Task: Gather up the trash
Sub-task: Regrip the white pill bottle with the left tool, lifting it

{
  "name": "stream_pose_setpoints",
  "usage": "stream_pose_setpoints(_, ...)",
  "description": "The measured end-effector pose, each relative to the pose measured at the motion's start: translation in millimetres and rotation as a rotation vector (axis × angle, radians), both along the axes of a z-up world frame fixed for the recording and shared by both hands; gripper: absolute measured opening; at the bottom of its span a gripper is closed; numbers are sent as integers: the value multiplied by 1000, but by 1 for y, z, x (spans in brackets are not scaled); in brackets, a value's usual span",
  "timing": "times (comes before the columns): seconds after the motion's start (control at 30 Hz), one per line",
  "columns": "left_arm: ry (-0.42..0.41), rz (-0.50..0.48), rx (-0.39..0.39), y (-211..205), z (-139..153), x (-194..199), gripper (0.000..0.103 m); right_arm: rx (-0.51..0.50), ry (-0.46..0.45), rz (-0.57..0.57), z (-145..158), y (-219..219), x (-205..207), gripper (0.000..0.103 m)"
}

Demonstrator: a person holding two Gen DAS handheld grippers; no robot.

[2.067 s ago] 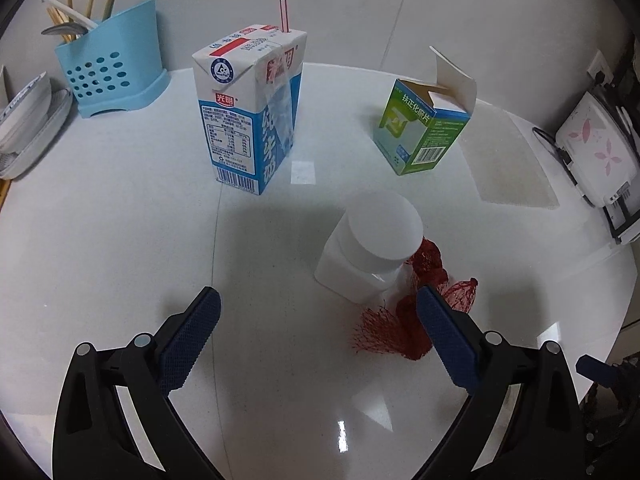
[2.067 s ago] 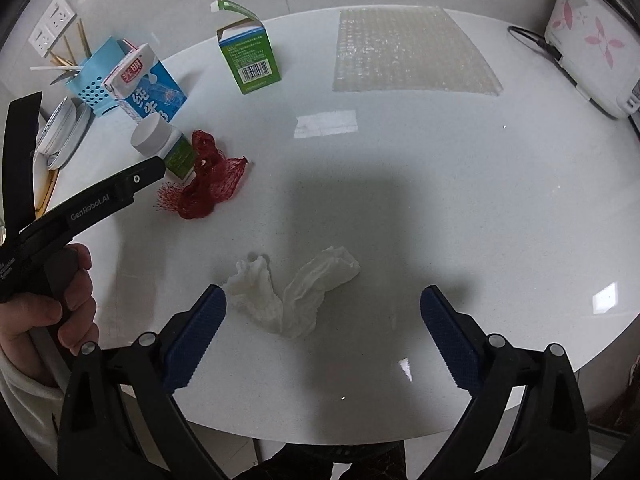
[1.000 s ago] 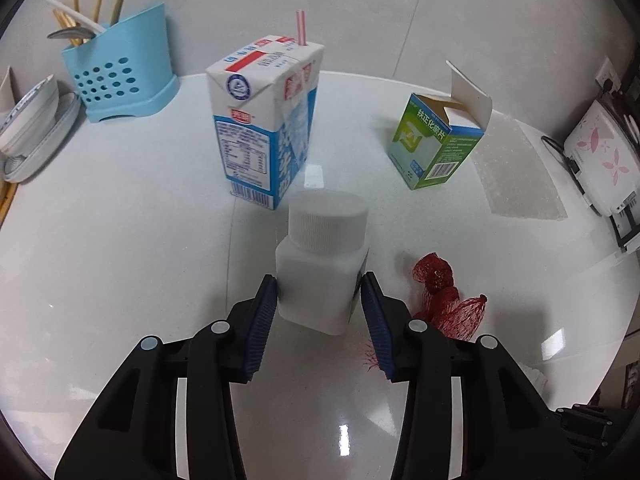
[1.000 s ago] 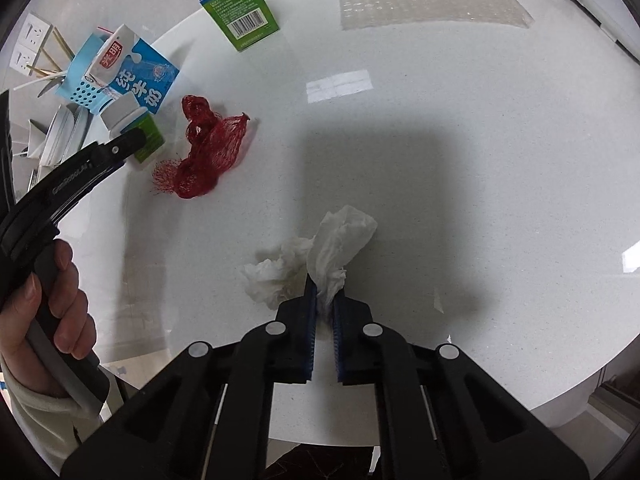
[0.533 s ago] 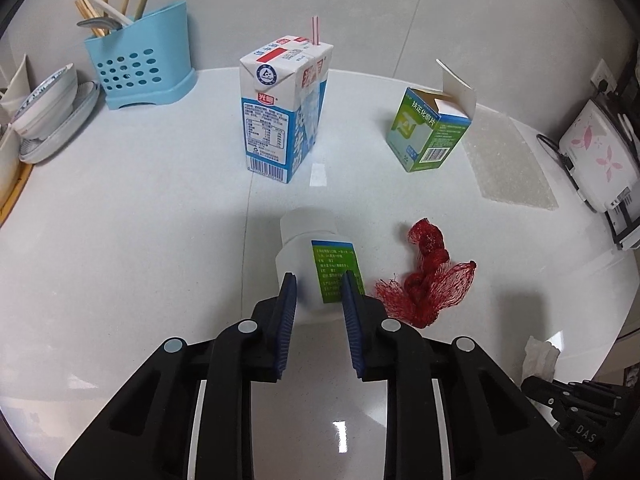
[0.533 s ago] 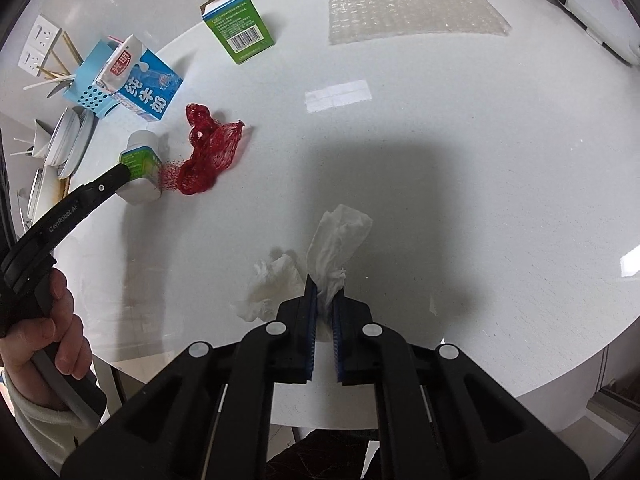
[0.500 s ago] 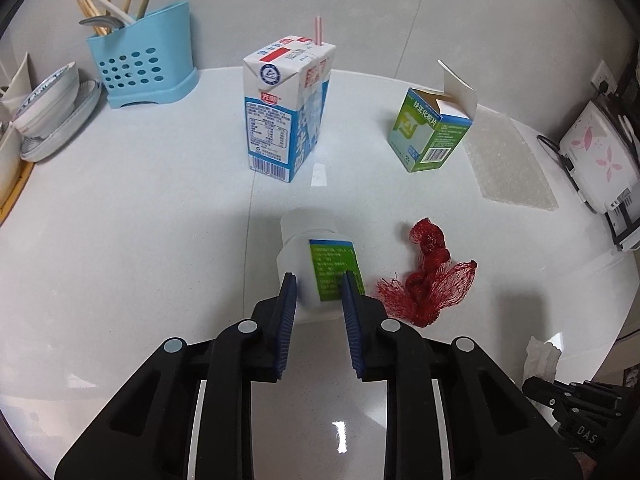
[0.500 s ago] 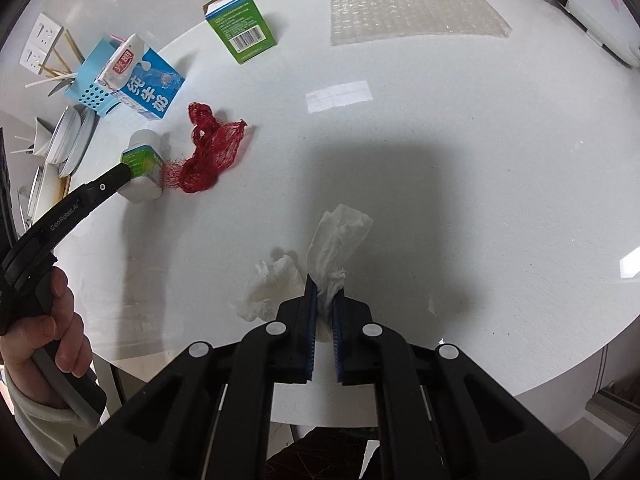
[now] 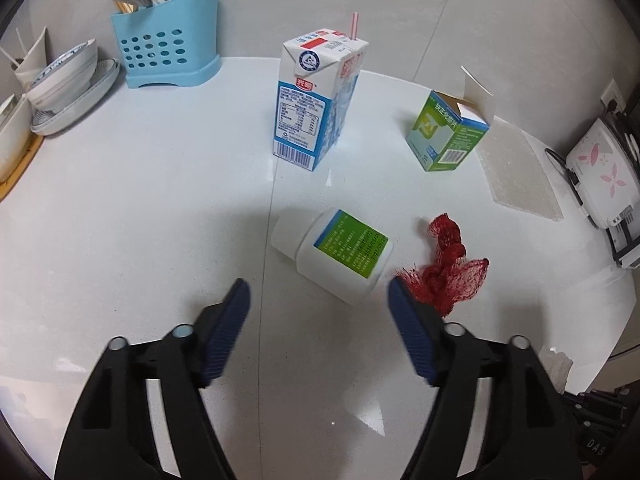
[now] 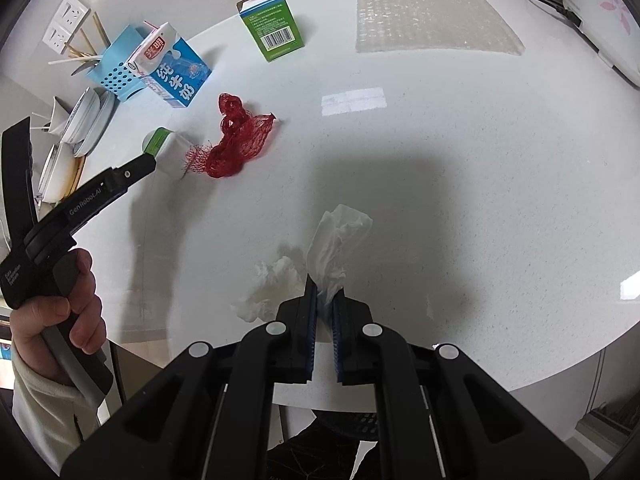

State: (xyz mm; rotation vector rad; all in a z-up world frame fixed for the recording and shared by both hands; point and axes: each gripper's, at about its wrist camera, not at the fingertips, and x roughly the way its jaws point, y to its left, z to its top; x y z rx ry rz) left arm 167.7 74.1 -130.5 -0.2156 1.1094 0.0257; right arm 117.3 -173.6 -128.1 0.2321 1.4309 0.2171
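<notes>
A white pill bottle [image 9: 332, 254] with a green label lies on its side on the white table. My left gripper [image 9: 318, 296] is open just in front of it, not touching. A red mesh net [image 9: 444, 266] lies right of the bottle; it also shows in the right wrist view [image 10: 236, 144]. My right gripper [image 10: 325, 294] is shut on a white tissue [image 10: 334, 240] and holds it above the table. A second crumpled tissue [image 10: 268, 288] lies left of it. A blue milk carton [image 9: 316, 100] and a green box [image 9: 448, 132] stand farther back.
A blue utensil holder [image 9: 166, 54] and stacked dishes [image 9: 64, 88] are at the back left. A bubble-wrap sheet [image 10: 432, 16] lies at the back right beside a white appliance [image 9: 604, 184]. The table's near edge [image 10: 520, 376] is just below my right gripper.
My left gripper has opened and let go of the pill bottle, which now lies on its side. My right gripper still holds the tissue.
</notes>
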Motion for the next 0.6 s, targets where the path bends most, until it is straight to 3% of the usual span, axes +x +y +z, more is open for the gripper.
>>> stream_pose_setpoints(0.17,32,74,2,-2,4,12,90,6,-1,3,0,-1,1,6)
stream_pose_setpoints(0.4,171,291,-102,4,-10,35,92,8,-1,8,0,-5,4,6)
stream_pose_setpoints(0.6,219,360,-115,0,-18,49,92,17,8,10,-4,-12,6,6)
